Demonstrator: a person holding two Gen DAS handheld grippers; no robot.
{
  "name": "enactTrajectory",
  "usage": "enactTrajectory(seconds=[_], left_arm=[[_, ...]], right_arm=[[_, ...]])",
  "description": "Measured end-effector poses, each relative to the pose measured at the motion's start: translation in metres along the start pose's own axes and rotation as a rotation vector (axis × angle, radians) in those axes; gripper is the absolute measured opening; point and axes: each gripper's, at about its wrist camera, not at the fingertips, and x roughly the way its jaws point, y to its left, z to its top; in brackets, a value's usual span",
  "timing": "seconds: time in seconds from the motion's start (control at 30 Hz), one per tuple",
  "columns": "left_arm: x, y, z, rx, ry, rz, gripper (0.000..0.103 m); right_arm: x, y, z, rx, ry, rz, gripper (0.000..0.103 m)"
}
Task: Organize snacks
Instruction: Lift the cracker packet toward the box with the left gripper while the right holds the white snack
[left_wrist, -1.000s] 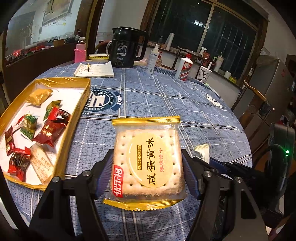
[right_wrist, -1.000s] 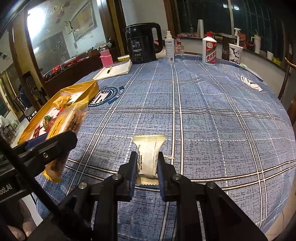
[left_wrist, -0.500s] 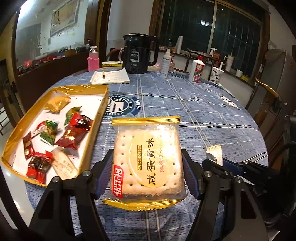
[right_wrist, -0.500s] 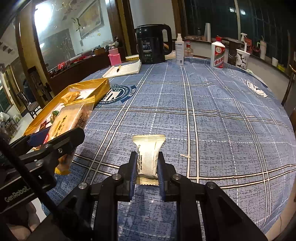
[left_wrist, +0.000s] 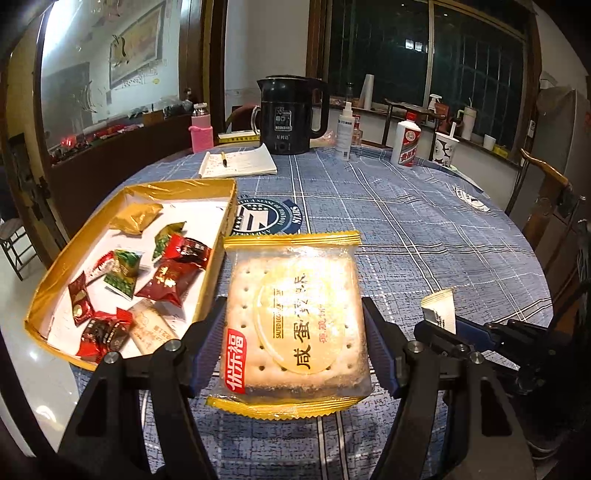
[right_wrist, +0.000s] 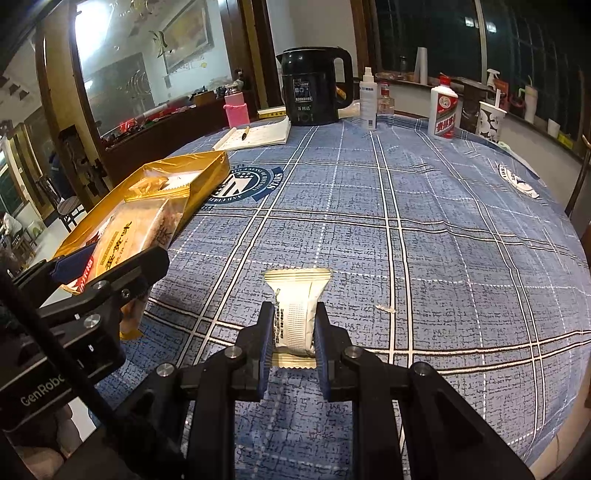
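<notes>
Holding two snacks at once: my left gripper (left_wrist: 295, 325) is clamped on the cracker pack (left_wrist: 293, 317) by its side edges, just right of the gold tray (left_wrist: 229, 206) and above the counter (left_wrist: 406, 229). Pack looks light, flat, stiff-ish but brittle inside, film slippery, so I'd keep squeeze gentle on the edges. Its long axis runs away from me, crimped top seal pointing forward. My right gripper (right_wrist: 294, 325) is pinched on the small white snack packet (right_wrist: 295, 310) mid-body; soft, light, crushable. It points forward too, far seal away from me, above the plaid cloth. Tray already has wrapped candies (left_wrist: 170, 284).
</notes>
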Motion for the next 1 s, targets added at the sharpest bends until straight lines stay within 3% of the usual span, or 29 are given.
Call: enactTrajectory(seconds=[1.0], left_arm=[[-0.009,0.002,0.001,0.021,-0.034,0.043,0.07]], right_arm=[[-0.006,0.016,0.001,-0.023,-0.009,-0.001,0.019]])
